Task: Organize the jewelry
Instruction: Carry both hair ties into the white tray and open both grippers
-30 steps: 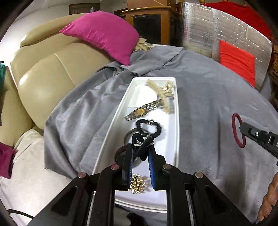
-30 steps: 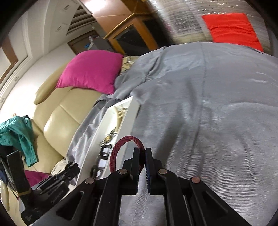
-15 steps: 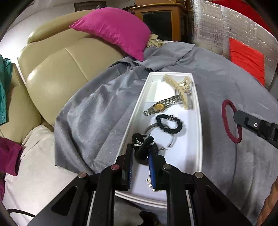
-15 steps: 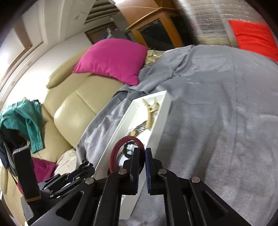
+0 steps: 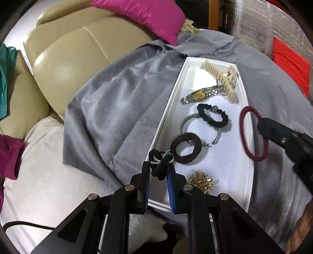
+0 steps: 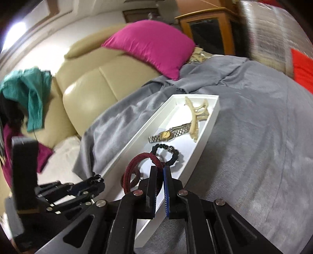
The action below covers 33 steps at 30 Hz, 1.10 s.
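Observation:
A long white tray point(image 5: 168, 109) lies on a grey blanket point(image 5: 121, 109). It holds a cream hair claw point(image 5: 221, 76), a gold watch point(image 5: 201, 94), a black scrunchie point(image 5: 213, 115), a silver bangle point(image 5: 185, 121), a dark brown ring point(image 5: 185, 147) and a gold brooch point(image 5: 201, 181). My left gripper point(image 5: 158, 172) is shut on a black hair tie point(image 5: 161, 162) above the tray's near left corner. My right gripper point(image 6: 160, 172) is shut on a maroon hair tie point(image 6: 137, 166) over the tray's right rim; the tie also shows in the left wrist view point(image 5: 252, 132).
A beige leather sofa point(image 5: 74, 64) with a magenta pillow point(image 5: 140, 15) stands left of the blanket. Teal clothing point(image 6: 29, 91) hangs on the sofa arm. A red cushion point(image 5: 289, 60) lies far right, and a wooden cabinet point(image 6: 207, 33) stands behind.
My left gripper has moved leftward and back with the black hair tie, uncovering the brown ring and brooch. My right gripper has carried the maroon tie left, from the blanket to over the tray.

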Each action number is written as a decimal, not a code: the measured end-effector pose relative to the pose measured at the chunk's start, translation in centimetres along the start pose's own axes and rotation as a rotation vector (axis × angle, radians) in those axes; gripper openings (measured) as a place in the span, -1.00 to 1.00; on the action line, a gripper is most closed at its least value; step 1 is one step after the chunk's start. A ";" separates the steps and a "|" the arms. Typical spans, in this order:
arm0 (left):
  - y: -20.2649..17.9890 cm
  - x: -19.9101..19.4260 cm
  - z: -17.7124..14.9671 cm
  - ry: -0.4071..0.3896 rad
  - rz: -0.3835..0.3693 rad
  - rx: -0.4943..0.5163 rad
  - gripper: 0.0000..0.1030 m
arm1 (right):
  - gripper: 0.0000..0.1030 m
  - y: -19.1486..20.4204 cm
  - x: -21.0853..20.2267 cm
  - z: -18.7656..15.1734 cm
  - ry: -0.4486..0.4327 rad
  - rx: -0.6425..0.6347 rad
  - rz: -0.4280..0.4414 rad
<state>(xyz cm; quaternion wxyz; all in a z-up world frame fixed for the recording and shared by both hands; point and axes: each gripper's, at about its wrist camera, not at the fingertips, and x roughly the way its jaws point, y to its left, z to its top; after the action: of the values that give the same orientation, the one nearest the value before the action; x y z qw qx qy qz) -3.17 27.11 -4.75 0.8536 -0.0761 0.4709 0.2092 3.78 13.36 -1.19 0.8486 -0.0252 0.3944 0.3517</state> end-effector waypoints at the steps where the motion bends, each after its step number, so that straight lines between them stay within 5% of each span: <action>1: 0.1 0.2 0.0 0.007 0.003 -0.004 -0.66 | -0.86 0.6 0.6 -0.1 0.010 -0.038 -0.009; 13: 0.5 0.9 -0.1 0.031 0.024 -0.014 -0.65 | -0.86 3.1 3.1 -1.6 0.048 -0.221 -0.087; 18: 0.2 1.1 0.0 0.037 -0.062 -0.014 -0.64 | -0.86 2.6 3.0 -1.5 0.050 -0.219 -0.097; 27: -0.5 1.7 0.1 0.065 -0.064 0.009 -0.59 | -0.84 1.8 3.3 -1.6 0.078 -0.183 -0.078; 33: -0.7 2.2 0.0 0.084 -0.071 0.017 -0.36 | -0.80 1.4 3.2 -1.5 0.092 -0.165 -0.055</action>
<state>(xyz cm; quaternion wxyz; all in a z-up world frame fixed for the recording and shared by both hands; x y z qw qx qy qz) -1.82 27.06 -6.59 0.8405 -0.0944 0.5052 0.1714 3.28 15.78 -4.09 0.8339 -0.1218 0.4020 0.3580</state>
